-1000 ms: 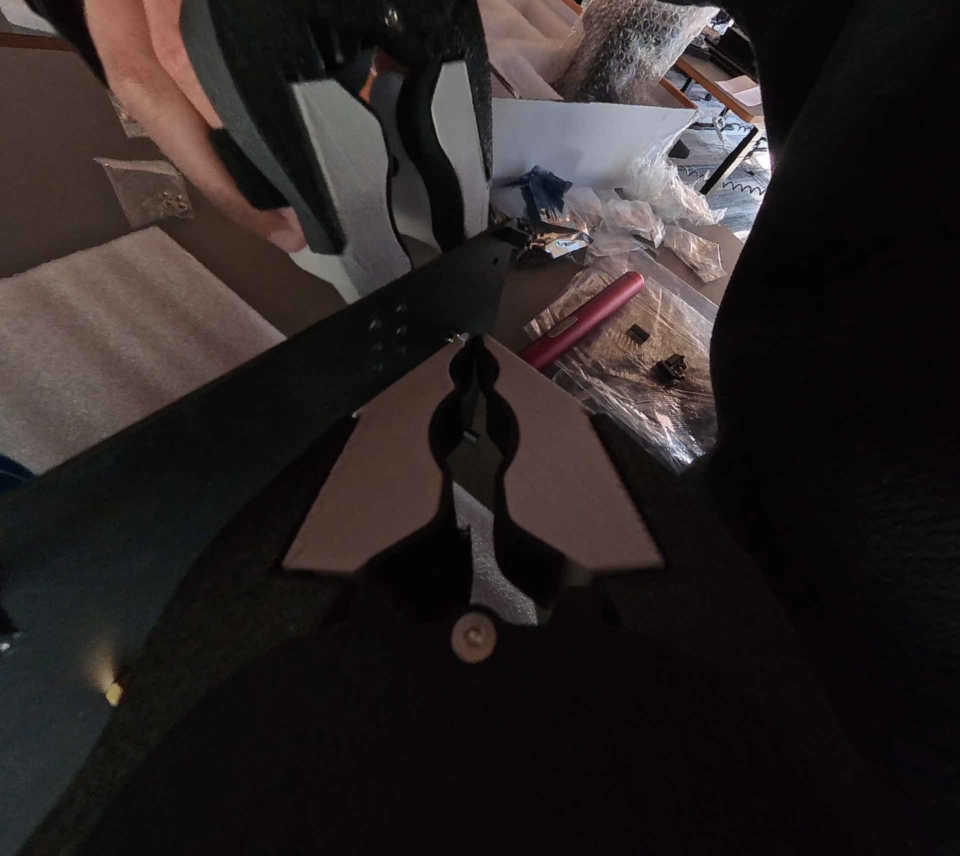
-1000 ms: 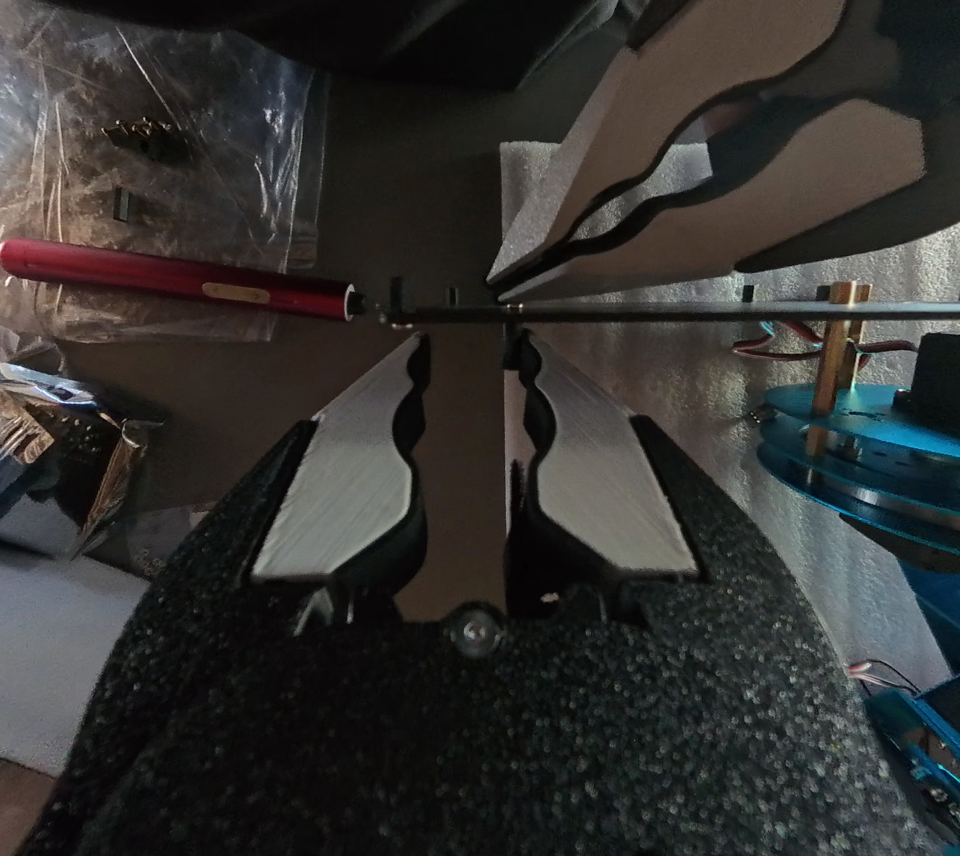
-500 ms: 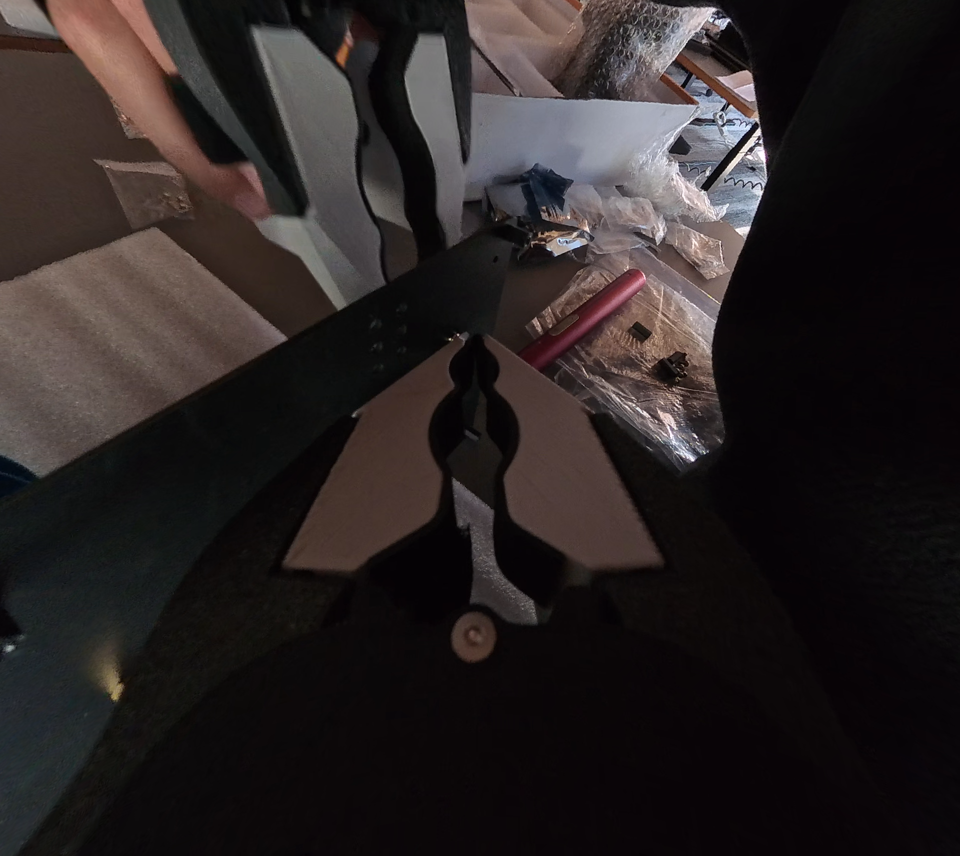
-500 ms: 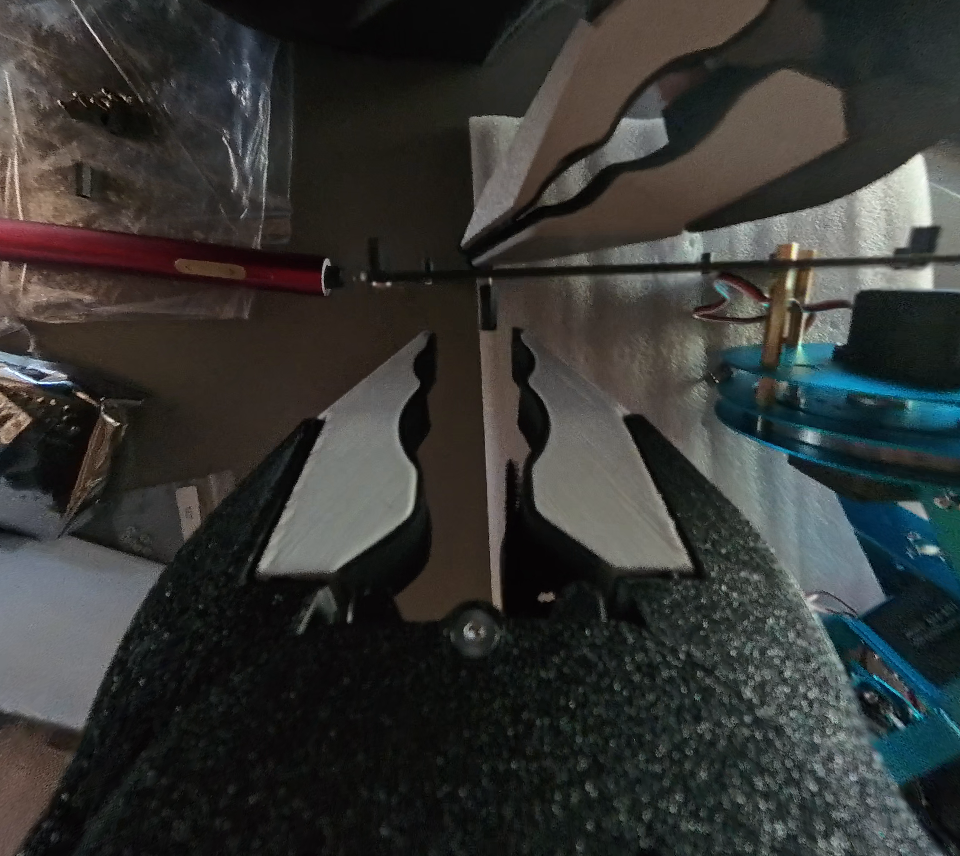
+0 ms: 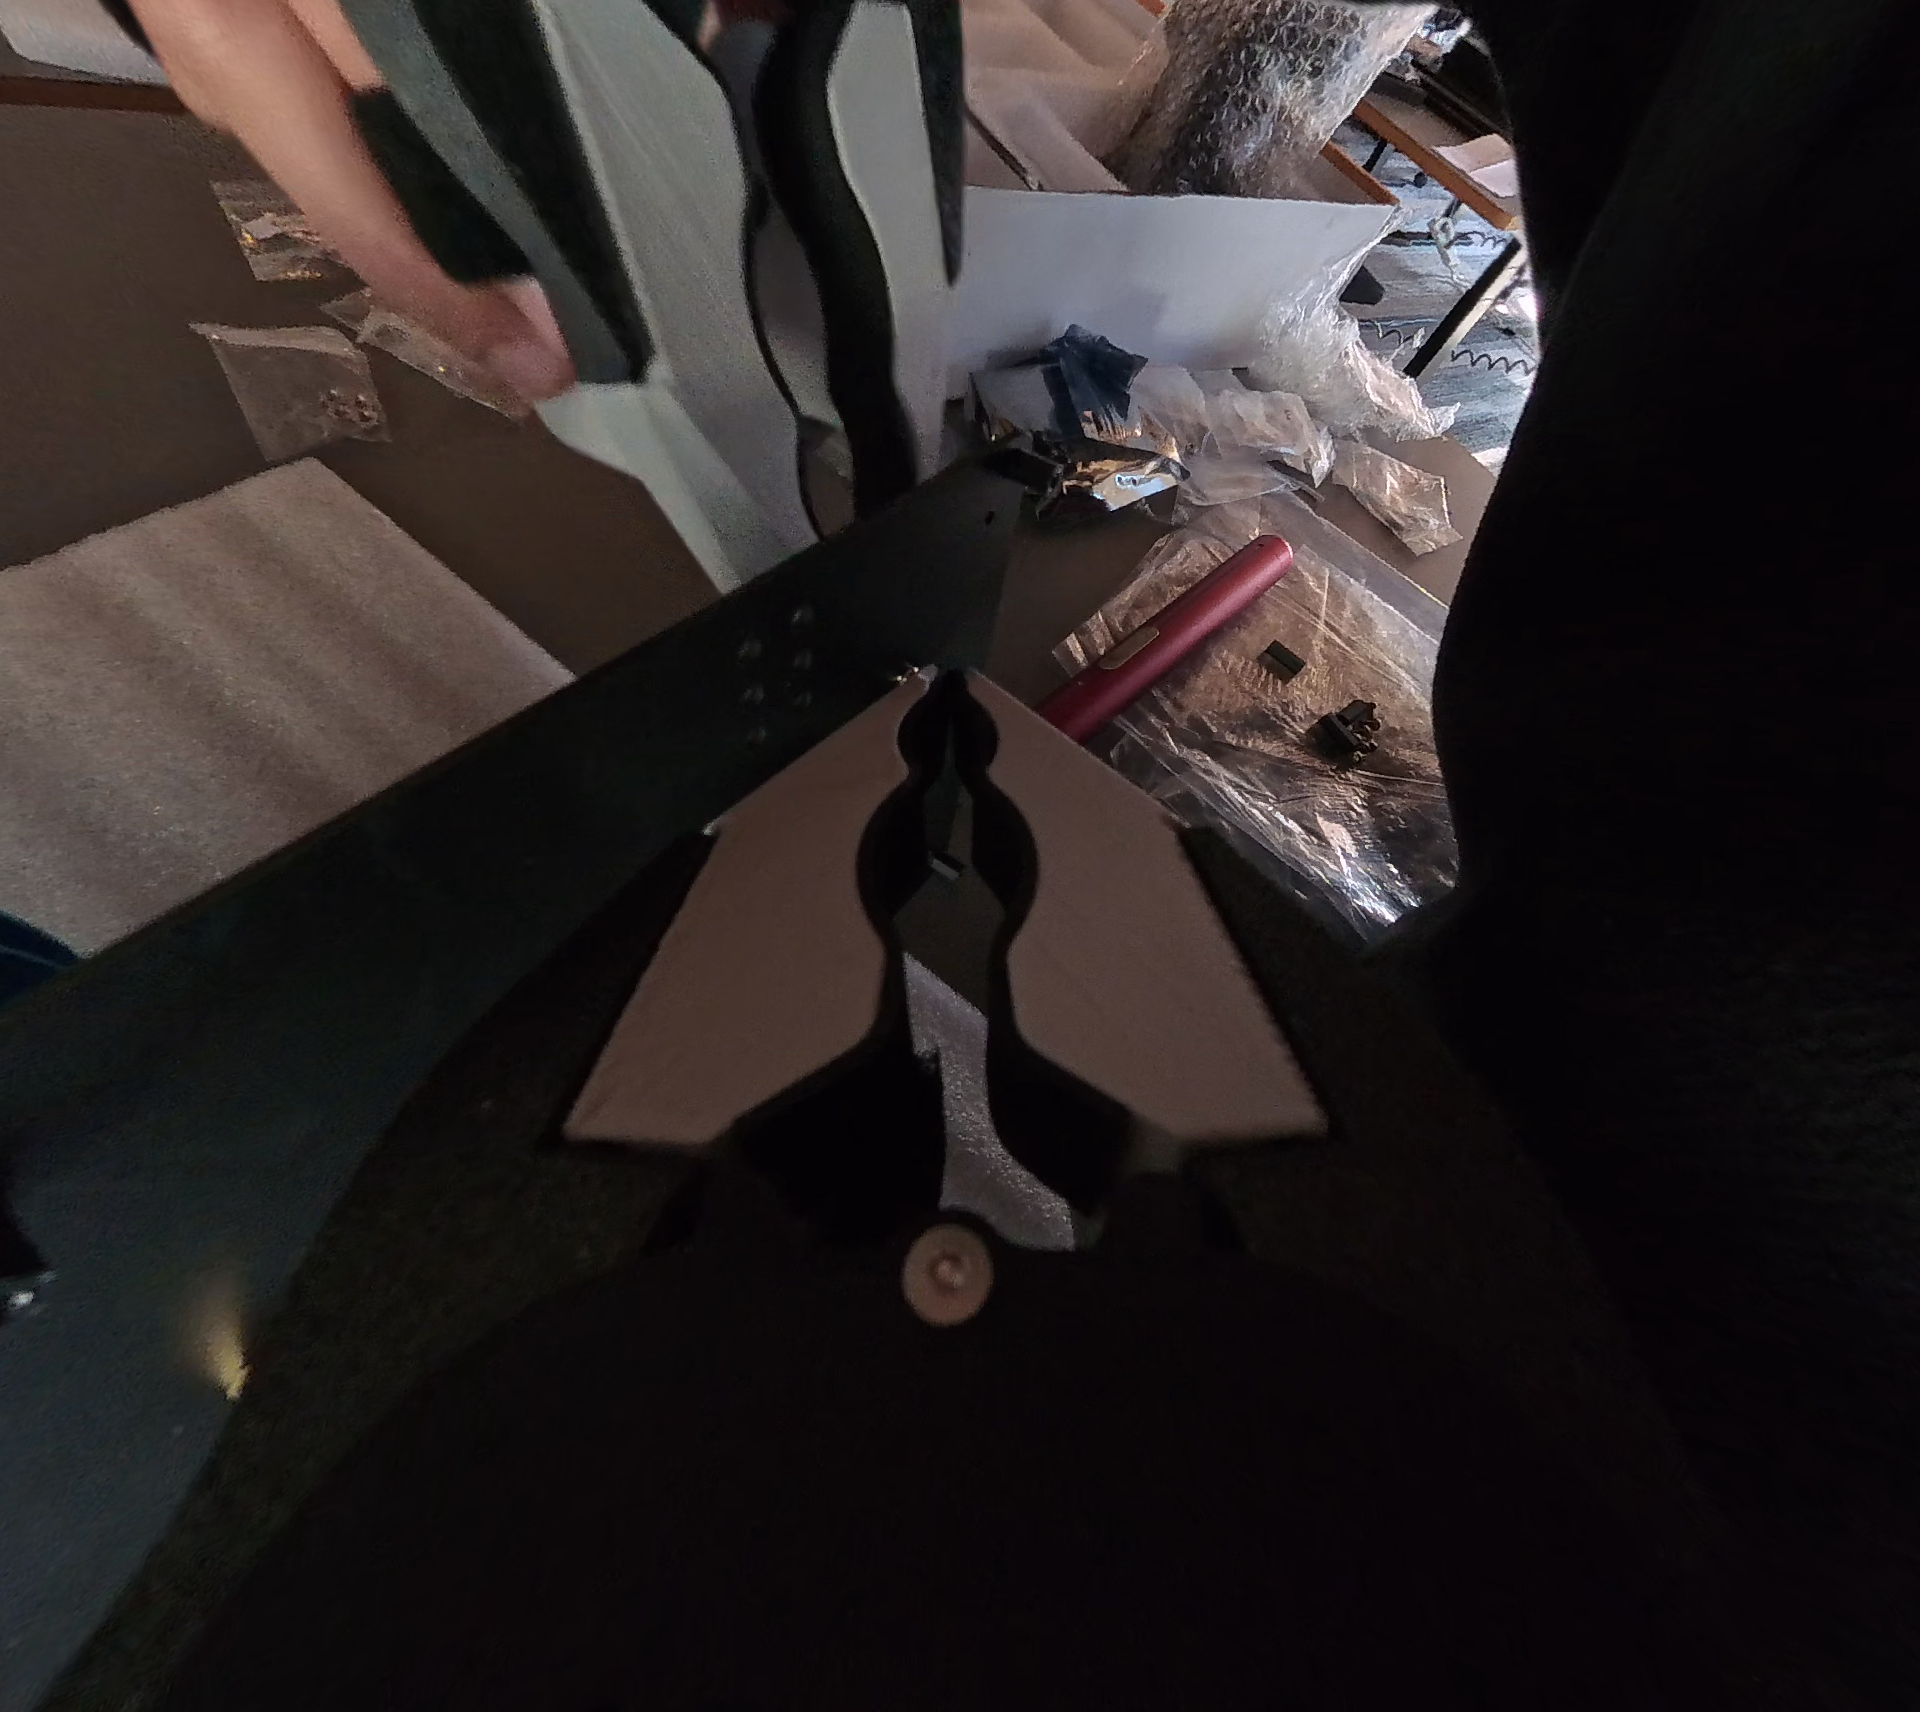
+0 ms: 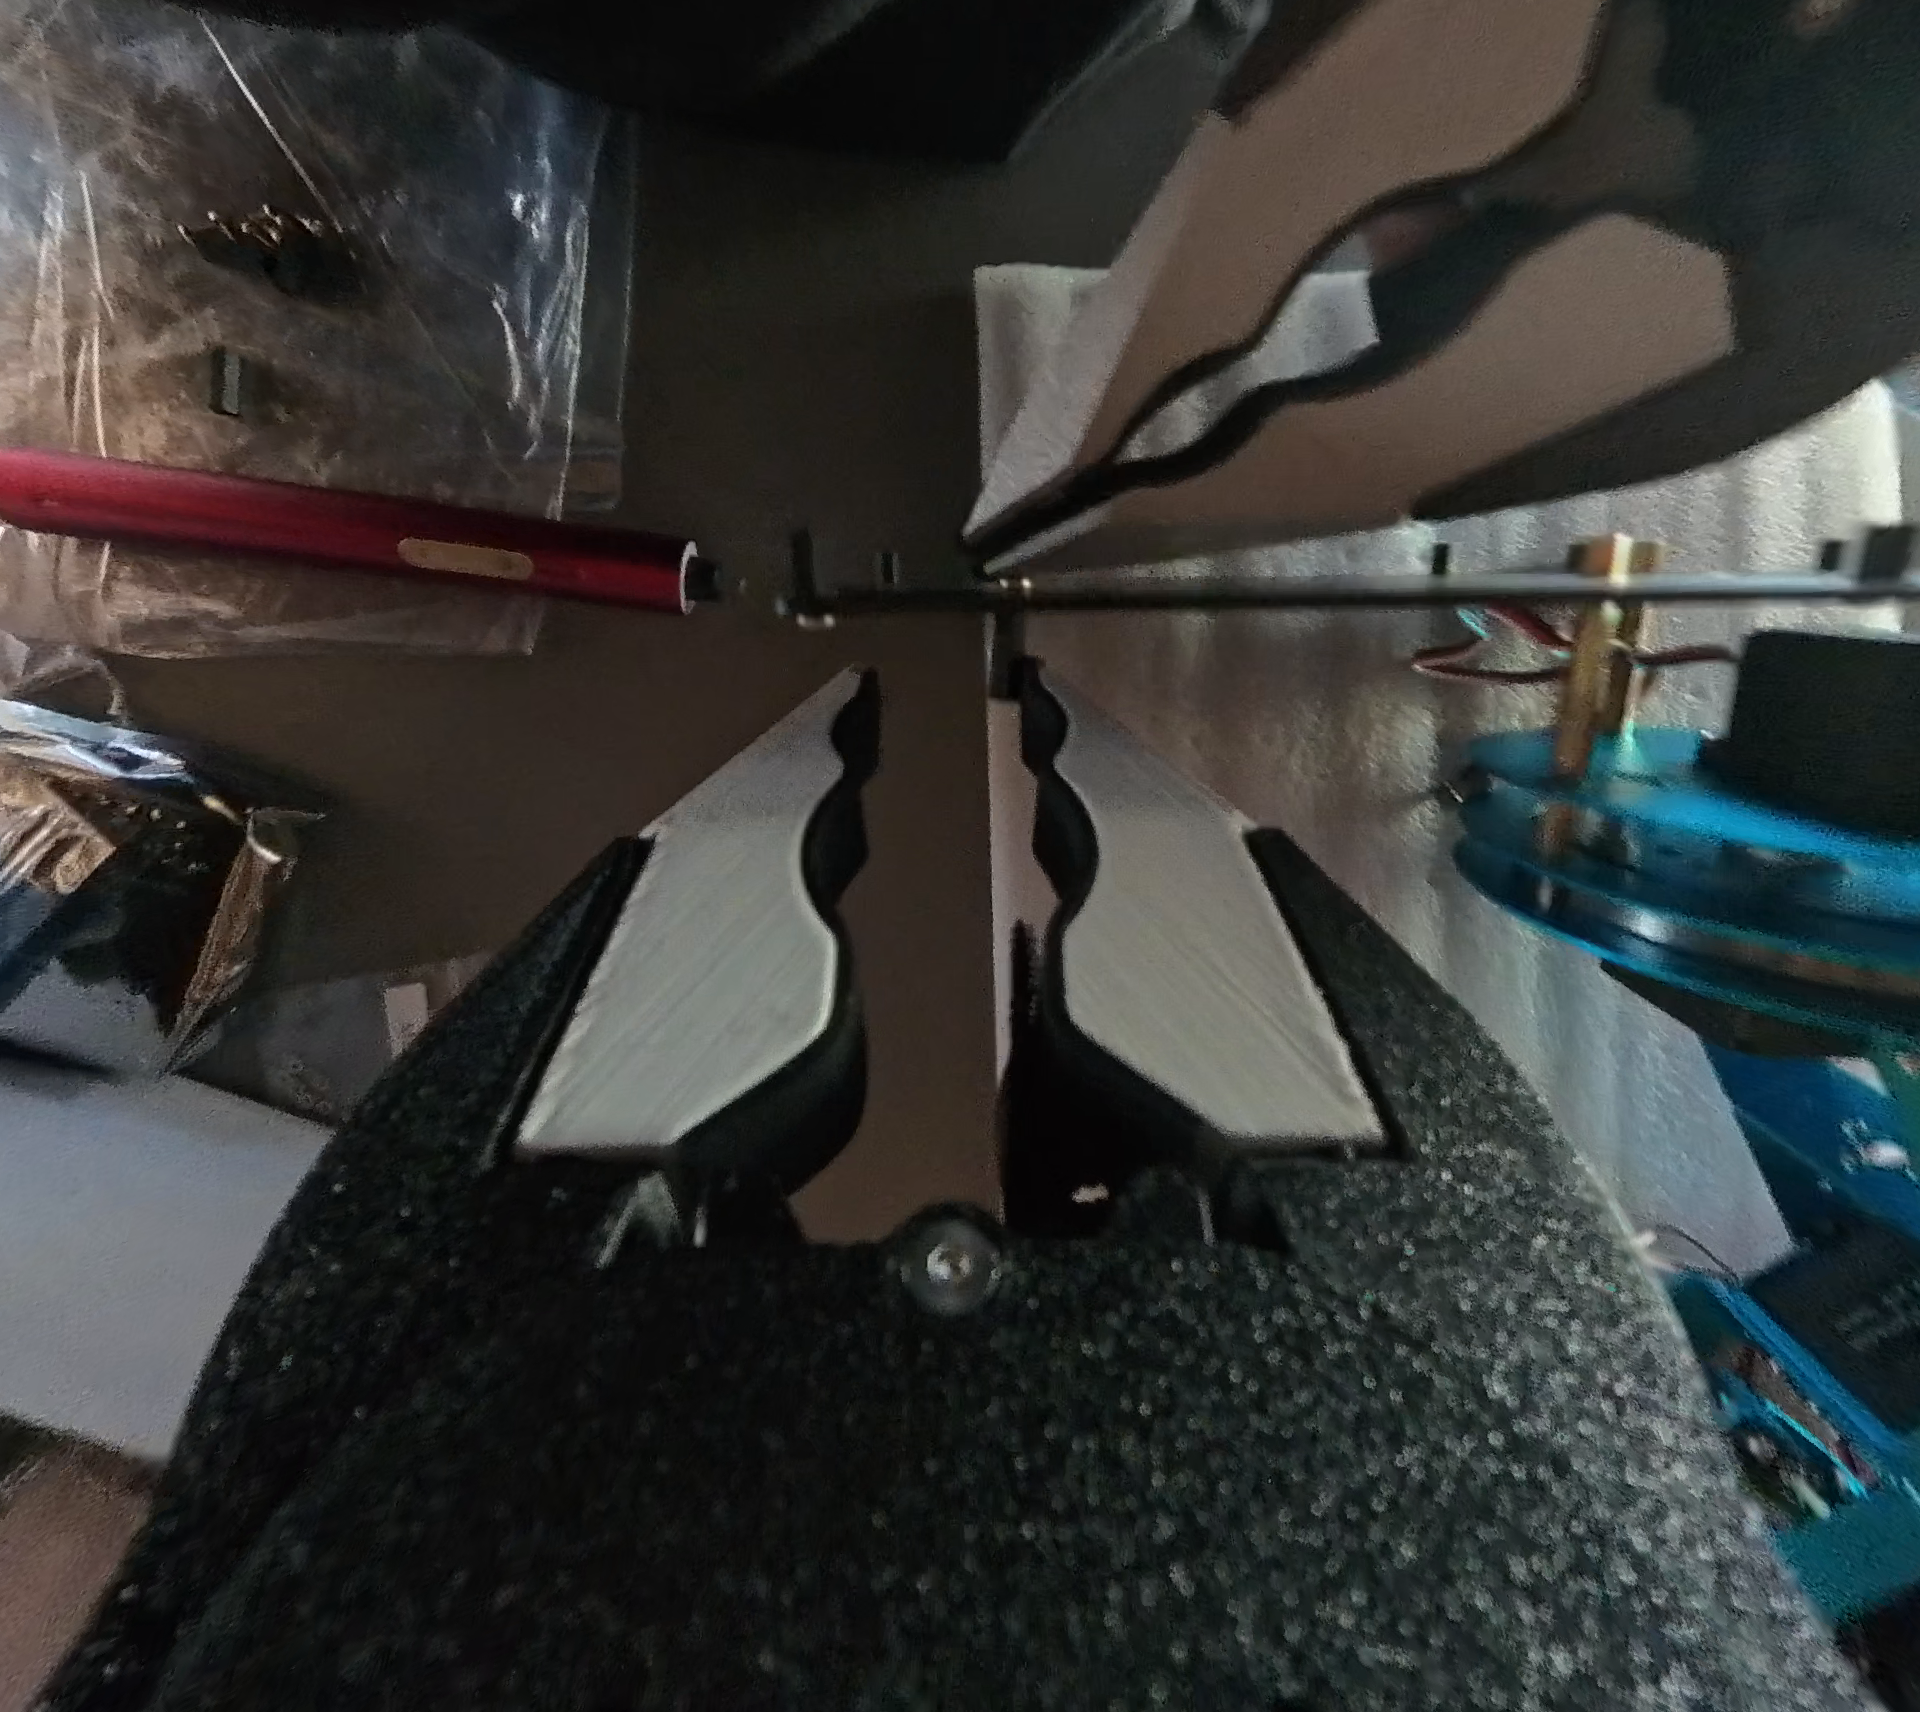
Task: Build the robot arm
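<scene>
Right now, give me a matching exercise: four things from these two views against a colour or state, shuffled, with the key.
Things:
1. left gripper
2. right gripper
3. pen-shaped tool
4. round plates

States or colours:
A. blue
B. jaws apart, holding nothing
C. red, lying beside a clear plastic bag
D. shut on the edge of the thin black plate

Pairs: 1-D, 2-B, 3-C, 4-A

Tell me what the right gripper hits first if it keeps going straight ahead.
Probably the thin black plate, edge-on just beyond the open right gripper. The left gripper holds that plate close by. Depth is uncertain.
</scene>
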`<action>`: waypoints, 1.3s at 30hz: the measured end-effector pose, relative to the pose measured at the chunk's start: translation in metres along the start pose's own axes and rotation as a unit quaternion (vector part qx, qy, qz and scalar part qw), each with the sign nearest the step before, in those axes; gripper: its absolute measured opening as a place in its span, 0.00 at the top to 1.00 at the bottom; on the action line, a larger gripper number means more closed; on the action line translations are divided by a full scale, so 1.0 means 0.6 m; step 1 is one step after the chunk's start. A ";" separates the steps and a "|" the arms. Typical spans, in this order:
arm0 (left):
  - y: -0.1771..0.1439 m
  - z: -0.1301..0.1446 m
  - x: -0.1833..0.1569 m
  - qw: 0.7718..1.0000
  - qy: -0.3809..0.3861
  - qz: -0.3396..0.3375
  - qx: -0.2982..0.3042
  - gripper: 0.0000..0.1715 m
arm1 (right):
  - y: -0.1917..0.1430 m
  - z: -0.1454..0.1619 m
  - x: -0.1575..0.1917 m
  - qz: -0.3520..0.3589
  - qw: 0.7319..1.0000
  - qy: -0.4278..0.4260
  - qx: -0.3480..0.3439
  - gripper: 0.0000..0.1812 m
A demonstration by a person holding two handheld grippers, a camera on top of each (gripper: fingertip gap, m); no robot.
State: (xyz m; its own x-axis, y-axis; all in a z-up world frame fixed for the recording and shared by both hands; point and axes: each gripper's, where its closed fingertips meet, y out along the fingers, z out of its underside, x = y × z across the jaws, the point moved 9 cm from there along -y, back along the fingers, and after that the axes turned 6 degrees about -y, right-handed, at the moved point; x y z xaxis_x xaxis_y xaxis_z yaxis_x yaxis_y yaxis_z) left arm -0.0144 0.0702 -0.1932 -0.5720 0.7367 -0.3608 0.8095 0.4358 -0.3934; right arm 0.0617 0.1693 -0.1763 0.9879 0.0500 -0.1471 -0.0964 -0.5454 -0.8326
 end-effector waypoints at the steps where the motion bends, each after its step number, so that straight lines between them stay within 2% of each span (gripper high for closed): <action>1: 0.000 -0.001 0.000 1.000 -0.001 0.001 -0.001 1.00 | 0.013 -0.001 0.001 -0.003 1.000 -0.005 0.006 0.83; 4: 0.001 -0.001 -0.001 1.000 0.001 -0.001 0.001 1.00 | 0.030 0.000 -0.001 -0.008 1.000 -0.005 0.009 0.84; 6: 0.000 -0.001 -0.001 1.000 0.004 -0.003 0.004 1.00 | 0.018 0.005 -0.004 0.003 1.000 -0.004 0.025 0.84; 10: 0.000 -0.001 0.000 1.000 0.004 -0.003 0.004 1.00 | -0.014 0.000 -0.007 0.016 1.000 -0.001 0.013 0.86; 13: 0.001 0.000 0.000 1.000 0.001 -0.001 0.000 1.00 | 0.015 -0.008 -0.001 -0.004 1.000 -0.010 0.015 0.83; 15: 0.001 0.000 0.000 1.000 0.001 -0.001 0.000 1.00 | 0.027 -0.007 -0.003 -0.005 1.000 -0.014 0.010 0.84; 18: 0.001 -0.001 0.000 1.000 0.005 -0.004 0.003 1.00 | 0.011 -0.001 -0.009 0.004 1.000 -0.007 0.024 0.84; 21: 0.000 -0.001 0.000 1.000 0.006 -0.006 0.004 1.00 | -0.014 -0.006 -0.007 0.015 1.000 -0.015 0.015 0.89; 24: 0.001 -0.001 -0.001 1.000 0.004 -0.005 0.002 1.00 | 0.017 -0.006 -0.002 -0.007 0.999 -0.019 0.027 0.83; 26: 0.002 0.000 -0.001 1.000 0.004 -0.006 0.001 1.00 | 0.035 -0.004 0.000 -0.025 0.999 -0.013 0.020 0.82; 29: 0.001 0.000 0.000 1.000 0.005 -0.005 0.001 1.00 | 0.012 0.006 -0.007 -0.006 0.999 -0.002 0.034 0.83; 32: 0.001 0.000 -0.001 1.000 0.007 -0.005 0.001 1.00 | -0.020 0.004 -0.011 0.011 1.000 -0.002 0.021 0.88; 33: 0.001 0.000 -0.001 1.000 0.007 -0.005 0.001 1.00 | -0.014 0.000 -0.008 -0.003 1.000 -0.001 0.017 0.89; 36: 0.001 -0.001 -0.001 1.000 0.005 -0.001 -0.002 1.00 | 0.029 -0.005 -0.002 -0.028 0.999 -0.003 0.027 0.81; 39: 0.002 -0.001 0.000 1.000 0.010 -0.001 0.003 1.00 | 0.028 -0.003 -0.005 -0.023 0.999 -0.005 0.030 0.83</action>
State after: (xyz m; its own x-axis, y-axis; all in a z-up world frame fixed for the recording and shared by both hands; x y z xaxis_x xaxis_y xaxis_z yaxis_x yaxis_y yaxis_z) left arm -0.0134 0.0709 -0.1930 -0.5710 0.7460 -0.3426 0.8074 0.4350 -0.3986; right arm 0.0574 0.1588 -0.1889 0.9903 0.0820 -0.1119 -0.0576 -0.4909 -0.8693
